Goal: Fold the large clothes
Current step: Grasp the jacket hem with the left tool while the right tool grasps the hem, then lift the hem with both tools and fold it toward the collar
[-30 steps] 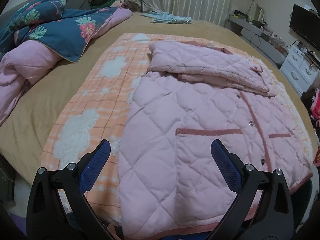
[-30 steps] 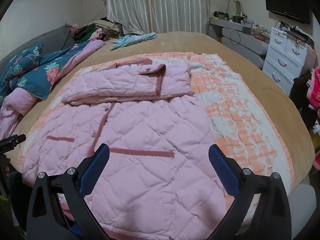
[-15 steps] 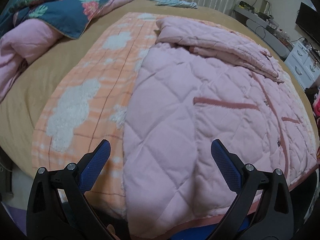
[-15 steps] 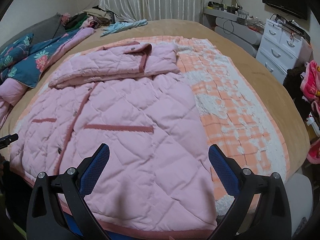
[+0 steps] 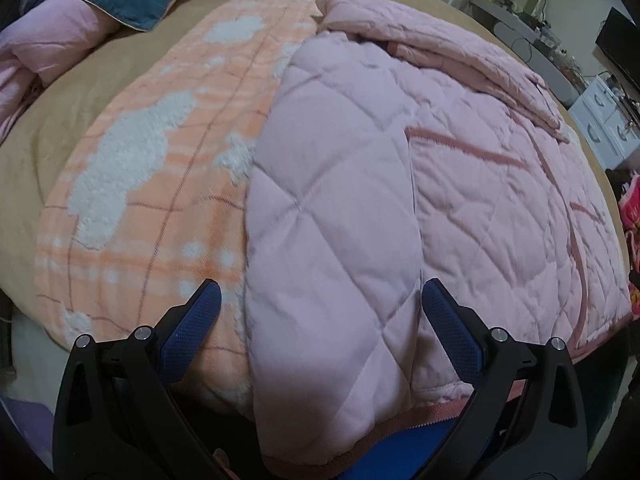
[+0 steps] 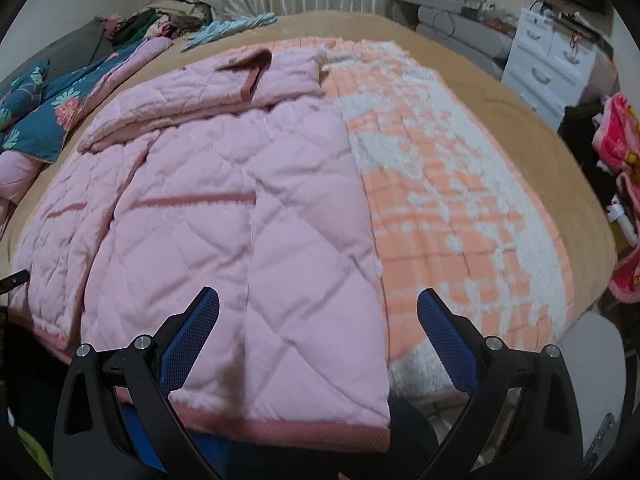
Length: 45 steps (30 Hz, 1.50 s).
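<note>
**Both grippers wide at the hem of the pink jacket**

Your left gripper (image 5: 320,300) sits at 6 o'clock in its own view, jaws spread wide and holding nothing. Its blue pads (image 5: 450,326) frame the near left corner of the pink quilted jacket (image 5: 360,200), which hangs a little over the bed edge. The left-hand pad lies over the orange-and-white blanket (image 5: 160,168), the right-hand pad over the jacket itself; whether either touches the cloth cannot be told.

Your right gripper (image 6: 318,300) is likewise at 6 o'clock in its view, jaws wide apart and empty. Between its fingers lies the jacket's near right corner with the darker pink hem band (image 6: 288,426). The right-hand finger is over the blanket's white fleecy edge.

Further out, toward 12 o'clock, the jacket lies flat, front up, with pocket trims (image 6: 196,201) running across it. At its far end the sleeves and collar part (image 6: 216,92) are folded down across the chest. The blanket under it shows at 9 o'clock in the left view and at 3 o'clock in the right view.

Beyond, the tan bed cover (image 6: 460,76) spreads out. A dark blue floral quilt (image 6: 36,116) is bunched at 10 o'clock, a light blue garment (image 6: 232,28) lies at 11 o'clock, and white drawers (image 6: 556,64) stand at 2 o'clock.
</note>
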Available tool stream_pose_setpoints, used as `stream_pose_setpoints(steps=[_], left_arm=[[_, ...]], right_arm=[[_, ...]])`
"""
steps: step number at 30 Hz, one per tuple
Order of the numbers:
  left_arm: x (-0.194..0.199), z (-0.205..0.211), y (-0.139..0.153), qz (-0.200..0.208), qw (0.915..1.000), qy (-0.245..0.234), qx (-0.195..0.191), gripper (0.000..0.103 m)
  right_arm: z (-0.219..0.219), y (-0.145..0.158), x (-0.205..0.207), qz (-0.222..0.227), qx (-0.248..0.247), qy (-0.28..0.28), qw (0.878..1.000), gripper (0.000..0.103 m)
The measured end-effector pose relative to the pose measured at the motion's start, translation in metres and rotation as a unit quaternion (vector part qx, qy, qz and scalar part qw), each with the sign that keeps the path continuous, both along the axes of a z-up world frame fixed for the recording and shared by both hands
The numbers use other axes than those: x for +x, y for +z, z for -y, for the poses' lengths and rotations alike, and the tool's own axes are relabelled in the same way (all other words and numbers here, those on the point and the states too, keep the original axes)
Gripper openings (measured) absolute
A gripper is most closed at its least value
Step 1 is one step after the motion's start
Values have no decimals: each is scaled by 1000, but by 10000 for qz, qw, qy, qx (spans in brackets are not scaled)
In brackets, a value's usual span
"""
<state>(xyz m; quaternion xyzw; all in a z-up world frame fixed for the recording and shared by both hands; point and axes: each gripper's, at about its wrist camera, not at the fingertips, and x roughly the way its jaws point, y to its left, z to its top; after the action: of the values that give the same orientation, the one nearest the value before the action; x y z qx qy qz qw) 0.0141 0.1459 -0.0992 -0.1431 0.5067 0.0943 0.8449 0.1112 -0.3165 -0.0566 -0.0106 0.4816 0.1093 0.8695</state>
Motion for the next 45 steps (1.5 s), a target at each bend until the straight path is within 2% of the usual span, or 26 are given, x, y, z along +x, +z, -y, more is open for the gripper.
stream_pose_setpoints(steps=[8,12,13,15,18,20,23,26,28,31,32,34,36,39,42,45], left_arm=[[-4,5,-5,-61,9999,-74,-57,94],[-8,7,-5,-83,9998,-107,-118,94],[-8,7,-5,-91,9998,-110,-168,94],[-11,7,-5,-84,9995,-119,-275,94],[-15,9,-6,-98,9992,-139,-375,94],[-16,10,-8,-124,9990,-153,-399,94],[-15,10,-8,-108,9986,-159,-499,94],[-16,10,-8,-64,9984,-173,-527,94],[-17,11,-7,25,9985,-180,-524,84],[-21,8,-2,141,9985,-122,-524,55],[-22,6,0,244,9973,-160,-679,34],[-24,8,4,307,9971,-219,-659,26],[-23,12,12,404,9972,-352,-520,15],[-22,14,30,655,9962,-427,-392,9],[-17,17,54,955,9940,-498,-162,7],[-9,20,74,1215,9911,-542,-108,7]], right_arm=[[9,-33,-10,-711,176,259,9970,99],[7,-36,-13,-716,333,364,9962,96],[6,-36,-14,-712,419,434,9956,81],[3,-36,-17,-695,412,527,9953,76],[3,-33,-20,-627,467,573,9953,60],[6,-23,-21,-445,680,552,9952,41],[4,-4,-25,-46,958,650,9933,29],[-2,14,-26,272,1090,739,9909,26],[-4,25,-24,462,1182,758,9890,25],[-6,39,-20,678,1268,768,9866,24],[-7,41,-21,737,1285,766,9860,24],[-6,46,-22,824,1339,747,9847,24],[-4,48,-22,894,1369,706,9840,24],[-5,48,-20,951,1414,676,9831,24],[-2,52,-17,1008,1504,631,9814,24],[-3,58,-15,1091,1564,607,9798,24]])
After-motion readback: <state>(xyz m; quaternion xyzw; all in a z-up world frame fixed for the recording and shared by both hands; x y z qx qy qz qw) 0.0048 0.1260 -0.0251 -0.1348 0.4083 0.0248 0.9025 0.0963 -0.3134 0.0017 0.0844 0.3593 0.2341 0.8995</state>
